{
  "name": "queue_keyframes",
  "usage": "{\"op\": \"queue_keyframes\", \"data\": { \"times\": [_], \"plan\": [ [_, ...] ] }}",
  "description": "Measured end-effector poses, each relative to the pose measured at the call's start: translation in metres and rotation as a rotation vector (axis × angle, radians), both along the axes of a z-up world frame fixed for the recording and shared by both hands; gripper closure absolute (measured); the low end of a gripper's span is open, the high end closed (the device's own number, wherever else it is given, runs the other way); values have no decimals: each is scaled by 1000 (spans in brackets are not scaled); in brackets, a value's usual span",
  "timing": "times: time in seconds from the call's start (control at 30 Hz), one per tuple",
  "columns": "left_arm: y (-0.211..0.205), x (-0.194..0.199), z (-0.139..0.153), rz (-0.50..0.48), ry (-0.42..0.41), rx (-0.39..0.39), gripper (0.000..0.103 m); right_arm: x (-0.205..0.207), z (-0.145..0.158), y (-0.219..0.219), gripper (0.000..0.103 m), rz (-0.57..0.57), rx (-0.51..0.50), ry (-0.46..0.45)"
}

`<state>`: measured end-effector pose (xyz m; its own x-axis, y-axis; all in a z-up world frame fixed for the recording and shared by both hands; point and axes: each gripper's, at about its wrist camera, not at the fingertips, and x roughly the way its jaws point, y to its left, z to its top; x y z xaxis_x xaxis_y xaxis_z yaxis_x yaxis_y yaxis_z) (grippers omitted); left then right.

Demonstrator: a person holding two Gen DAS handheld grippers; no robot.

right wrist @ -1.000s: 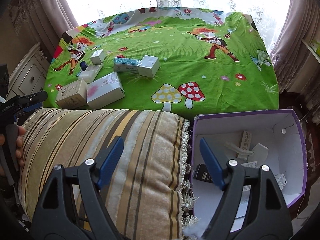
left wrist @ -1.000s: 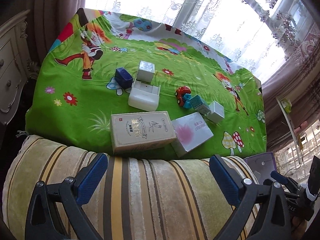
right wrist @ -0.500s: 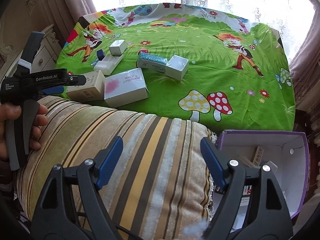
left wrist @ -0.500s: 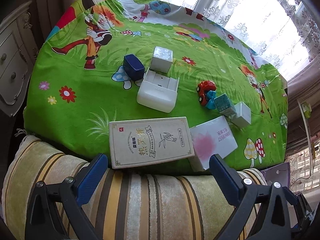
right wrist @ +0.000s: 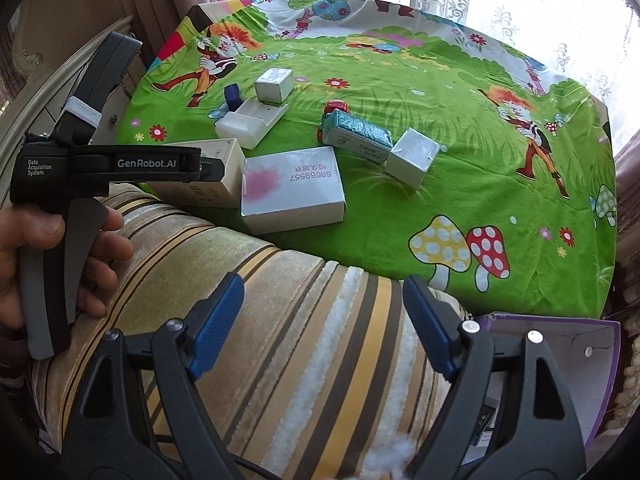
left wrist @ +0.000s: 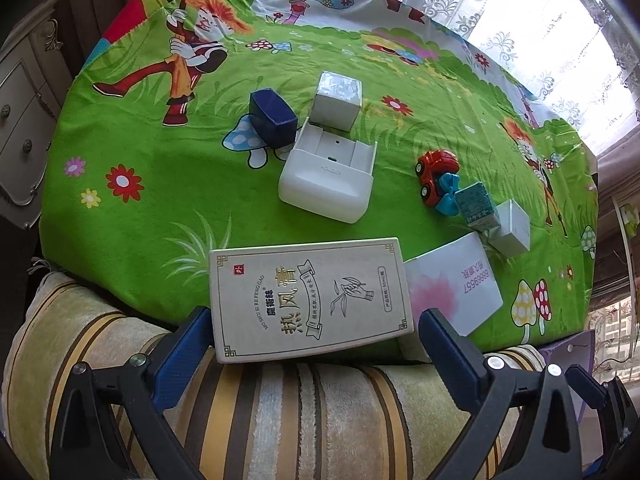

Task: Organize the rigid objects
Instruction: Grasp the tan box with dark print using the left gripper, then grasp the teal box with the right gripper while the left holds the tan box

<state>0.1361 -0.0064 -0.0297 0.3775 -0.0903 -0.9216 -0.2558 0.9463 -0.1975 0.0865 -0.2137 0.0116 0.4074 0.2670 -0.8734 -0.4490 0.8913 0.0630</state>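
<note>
A cream box with Chinese print lies at the near edge of the green cartoon tablecloth. My left gripper is open and straddles the box's near end, its blue pads beside the box's sides with no visible squeeze. A pink-and-white box lies right of it. Farther back sit a white holder, a dark blue box, a silver cube, a red toy car, a teal box and a silver box. My right gripper hangs open over the striped cushion, holding nothing.
A purple-rimmed box with small items inside stands low at the right, beside the cushion. A hand grips a grey handle at the left. A white dresser stands left of the table, with curtains and a window behind.
My left gripper has moved forward and down, so the cream box now sits between its fingers. The right view has swung left: the purple box slid to the corner and the hand came into view.
</note>
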Motion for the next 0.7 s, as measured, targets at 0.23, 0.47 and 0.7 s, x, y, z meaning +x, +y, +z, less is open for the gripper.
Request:
{"op": "queue_keyframes", "data": {
  "times": [0.23,0.47,0.7],
  "plan": [
    [1,5,-3,-15,-11,13,0,21,-9,18,16,6,16,44],
    [15,0,-2,19,-56,-21,6,37,-21,44,15,45,-22,79],
    [31,-6,-4,55,-85,-92,12,53,-21,49,15,44,0,92]
  ]
}}
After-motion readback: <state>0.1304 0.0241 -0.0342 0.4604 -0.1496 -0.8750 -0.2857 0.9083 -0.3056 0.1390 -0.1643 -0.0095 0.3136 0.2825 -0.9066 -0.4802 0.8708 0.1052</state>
